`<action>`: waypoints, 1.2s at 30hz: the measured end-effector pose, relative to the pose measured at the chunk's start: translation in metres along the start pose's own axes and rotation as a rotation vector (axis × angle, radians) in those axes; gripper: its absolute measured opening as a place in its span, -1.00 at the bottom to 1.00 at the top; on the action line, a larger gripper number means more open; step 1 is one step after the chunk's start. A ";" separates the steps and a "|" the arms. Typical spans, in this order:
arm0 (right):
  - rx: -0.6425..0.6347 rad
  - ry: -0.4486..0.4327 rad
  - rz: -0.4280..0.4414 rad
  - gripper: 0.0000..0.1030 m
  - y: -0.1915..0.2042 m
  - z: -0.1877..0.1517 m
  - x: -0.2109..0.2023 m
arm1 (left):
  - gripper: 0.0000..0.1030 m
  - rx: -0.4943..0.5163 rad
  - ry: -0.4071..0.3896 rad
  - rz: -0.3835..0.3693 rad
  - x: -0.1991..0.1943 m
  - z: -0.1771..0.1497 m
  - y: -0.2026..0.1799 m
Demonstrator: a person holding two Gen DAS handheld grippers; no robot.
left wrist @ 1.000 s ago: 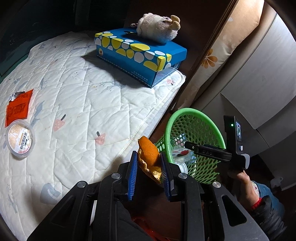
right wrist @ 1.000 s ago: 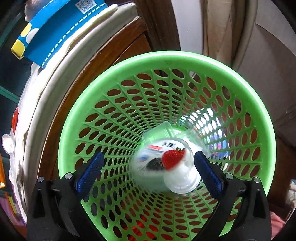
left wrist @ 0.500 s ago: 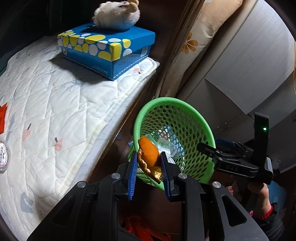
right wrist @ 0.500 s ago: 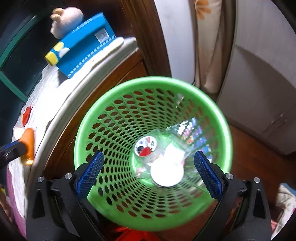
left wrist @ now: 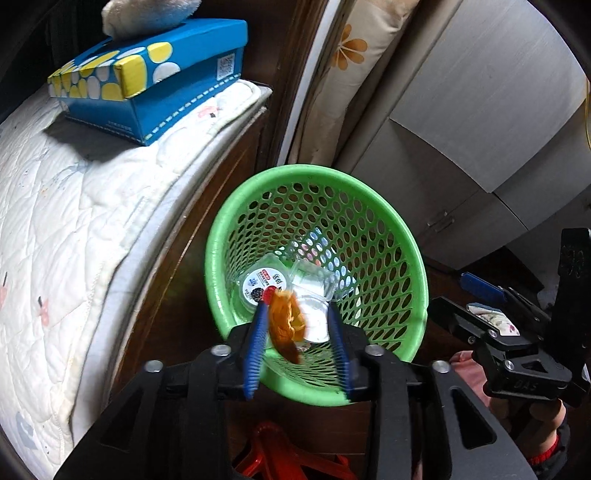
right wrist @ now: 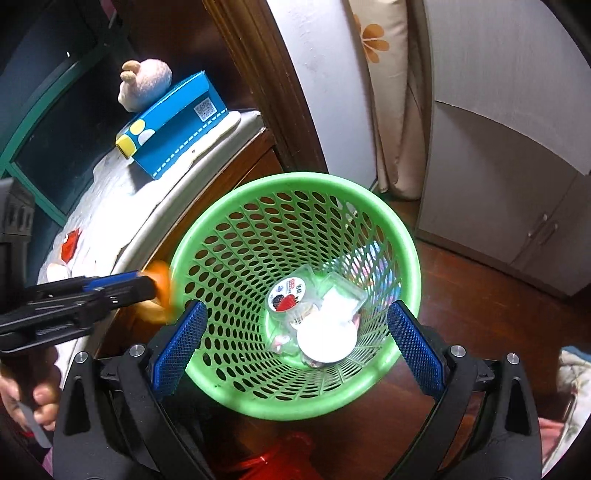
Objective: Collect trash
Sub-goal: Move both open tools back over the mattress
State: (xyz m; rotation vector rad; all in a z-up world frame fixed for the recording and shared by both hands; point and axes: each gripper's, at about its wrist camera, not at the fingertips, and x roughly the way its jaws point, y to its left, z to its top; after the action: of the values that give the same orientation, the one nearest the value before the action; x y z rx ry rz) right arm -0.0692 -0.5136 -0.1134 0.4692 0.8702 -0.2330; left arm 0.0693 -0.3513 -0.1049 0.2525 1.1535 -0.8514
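A green mesh basket (left wrist: 317,173) stands on the floor beside the bed, with clear plastic cups (right wrist: 288,295) and a white lid (right wrist: 327,339) at its bottom. My left gripper (left wrist: 295,308) hangs over the basket's near rim and its jaws are opening. A blurred orange peel (left wrist: 284,321) sits loose between them, close to the left pad. From the right wrist view the left gripper (right wrist: 147,284) and the peel (right wrist: 160,280) are at the basket's (right wrist: 295,179) left rim. My right gripper (right wrist: 295,306) stands wide open above the basket, holding nothing.
A white quilted mattress (left wrist: 74,206) lies left of the basket, carrying a blue spotted box (left wrist: 155,77) with a plush toy (left wrist: 147,14). A red wrapper (right wrist: 70,242) and a round container (right wrist: 55,271) lie on the bed. Grey cabinets (left wrist: 480,110) stand behind.
My left gripper moved from above the bed to over the basket, and its jaws have parted from the peel. My right gripper rose and drew back from the basket.
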 end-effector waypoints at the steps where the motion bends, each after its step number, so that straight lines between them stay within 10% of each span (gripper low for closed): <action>1: 0.005 -0.002 0.003 0.88 -0.001 -0.001 0.000 | -0.16 0.003 -0.002 0.002 0.002 0.000 -0.002; 24: -0.153 0.003 0.151 0.88 0.097 0.007 -0.002 | 0.01 -0.192 -0.128 0.144 -0.089 -0.050 0.105; 36: -0.279 0.053 0.252 0.88 0.185 0.010 0.024 | 0.08 -0.397 -0.250 0.380 -0.148 -0.085 0.216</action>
State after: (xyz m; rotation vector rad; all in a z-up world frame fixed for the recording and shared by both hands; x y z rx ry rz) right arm 0.0234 -0.3569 -0.0712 0.3205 0.8702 0.1319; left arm 0.1410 -0.0891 -0.0624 0.0310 0.9738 -0.2988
